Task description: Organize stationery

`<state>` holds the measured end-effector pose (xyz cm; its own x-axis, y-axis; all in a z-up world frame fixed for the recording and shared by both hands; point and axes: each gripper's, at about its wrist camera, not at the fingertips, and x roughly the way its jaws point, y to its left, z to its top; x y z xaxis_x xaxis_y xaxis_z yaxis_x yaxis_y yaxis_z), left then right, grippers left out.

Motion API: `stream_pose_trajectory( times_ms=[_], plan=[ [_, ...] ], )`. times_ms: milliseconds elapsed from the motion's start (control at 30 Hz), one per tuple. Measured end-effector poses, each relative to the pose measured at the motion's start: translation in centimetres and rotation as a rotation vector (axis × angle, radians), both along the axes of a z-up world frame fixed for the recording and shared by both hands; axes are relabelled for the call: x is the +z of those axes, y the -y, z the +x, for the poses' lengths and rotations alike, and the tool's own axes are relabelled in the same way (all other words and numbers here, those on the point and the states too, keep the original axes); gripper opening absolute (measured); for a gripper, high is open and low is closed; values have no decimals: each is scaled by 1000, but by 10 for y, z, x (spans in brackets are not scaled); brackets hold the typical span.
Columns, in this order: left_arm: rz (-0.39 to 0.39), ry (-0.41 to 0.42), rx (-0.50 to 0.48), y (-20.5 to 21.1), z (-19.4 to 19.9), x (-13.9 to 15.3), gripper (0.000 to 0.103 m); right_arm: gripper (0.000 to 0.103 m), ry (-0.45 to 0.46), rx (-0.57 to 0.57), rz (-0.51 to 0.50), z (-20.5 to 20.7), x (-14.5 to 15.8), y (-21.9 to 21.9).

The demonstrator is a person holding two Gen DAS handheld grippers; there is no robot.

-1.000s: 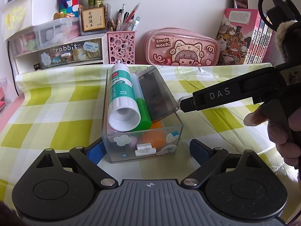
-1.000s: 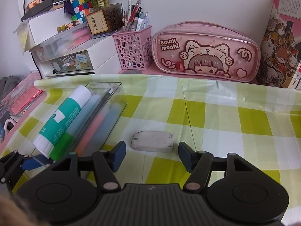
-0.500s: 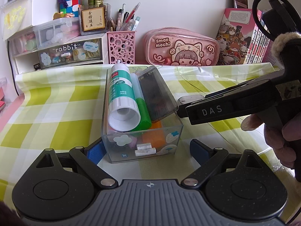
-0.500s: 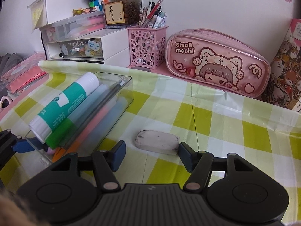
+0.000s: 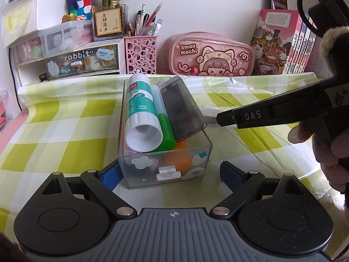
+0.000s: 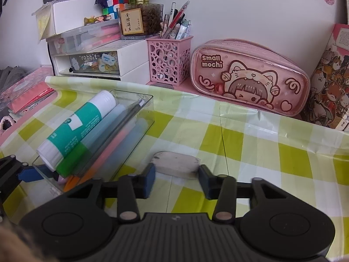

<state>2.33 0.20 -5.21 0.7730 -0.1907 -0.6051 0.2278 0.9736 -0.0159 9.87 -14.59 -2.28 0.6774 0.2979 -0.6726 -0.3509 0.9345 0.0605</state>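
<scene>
Nearest to us, our right gripper has come down over the flat, smudged white oval eraser and its blue pads have drawn in from the wide spread of a second ago. They now sit at the eraser's two short ends, seemingly touching them, though we cannot tell whether the pinch is firm yet. The eraser lies on the green-and-white checked plastic tablecloth, between the fingers and just ahead of the gripper body.

Our left gripper has not shifted. Its jaws stand open around the near end of the clear rectangular plastic organizer box, the left pad against the box's corner and the right pad a little clear of the wall. We judge it is there to steady the box.

Inside the box, ahead of the left gripper, lie a white-and-green glue stick, a smoky grey translucent flat case leaning on the right rim, and some green, orange and pink pieces beneath. The box is to the left of the right gripper, near but not touching.

The closing means the pick has begun. The eraser is the only loose piece we see on the cloth, so lifting it into the box looks like the next step.

Farther off, against the wall, stand a pink perforated pen holder and a pink "Small mochi" pencil pouch.
</scene>
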Motion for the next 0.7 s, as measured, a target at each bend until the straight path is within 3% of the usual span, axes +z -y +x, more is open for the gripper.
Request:
stream_pose_trajectory(
  times_ms=[67, 267, 500, 700],
  plan=[
    [-1, 0, 0, 0, 0, 0, 90, 21, -11, -7, 46, 2, 2, 5],
    [0, 0, 0, 0, 0, 0, 90, 21, -10, 16, 45, 1, 2, 5],
    [0, 0, 0, 0, 0, 0, 90, 43, 12, 61, -19, 5, -3, -6],
    [-1, 0, 0, 0, 0, 0, 90, 50, 25, 74, -43, 17, -9, -5]
  ],
)
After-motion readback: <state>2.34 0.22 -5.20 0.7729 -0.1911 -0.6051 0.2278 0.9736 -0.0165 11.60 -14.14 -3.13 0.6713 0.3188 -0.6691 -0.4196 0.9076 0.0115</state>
